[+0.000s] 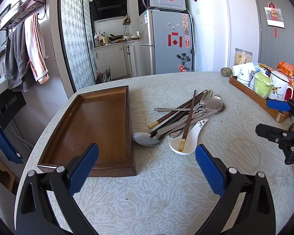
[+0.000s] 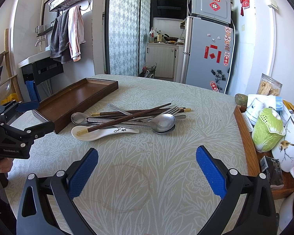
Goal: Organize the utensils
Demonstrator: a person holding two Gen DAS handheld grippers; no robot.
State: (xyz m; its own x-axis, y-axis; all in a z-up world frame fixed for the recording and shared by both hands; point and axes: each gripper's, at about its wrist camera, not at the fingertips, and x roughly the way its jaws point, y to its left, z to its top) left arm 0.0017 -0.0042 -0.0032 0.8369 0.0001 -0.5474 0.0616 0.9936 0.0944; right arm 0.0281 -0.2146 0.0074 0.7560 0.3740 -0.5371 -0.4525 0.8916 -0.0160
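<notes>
A pile of utensils (image 1: pixel 186 115) lies on the table: dark wooden chopsticks (image 1: pixel 189 121), metal spoons (image 1: pixel 147 138), a fork (image 1: pixel 204 98) and a white ceramic spoon (image 1: pixel 186 141). An empty brown wooden tray (image 1: pixel 96 127) sits to its left. My left gripper (image 1: pixel 147 156) is open and empty, above the table near the tray's front corner. My right gripper (image 2: pixel 147 162) is open and empty, short of the pile (image 2: pixel 131 119). The tray (image 2: pixel 76 99) also shows in the right wrist view, with the white spoon (image 2: pixel 103 132) nearest.
A second wooden tray (image 2: pixel 247 143) at the table's right holds a green cabbage-shaped jar (image 2: pixel 266 133), white mugs and packets. A clear jar (image 2: pixel 269 87) and a green fruit (image 2: pixel 241 98) stand behind it. The fridge (image 1: pixel 166 39) stands beyond the table.
</notes>
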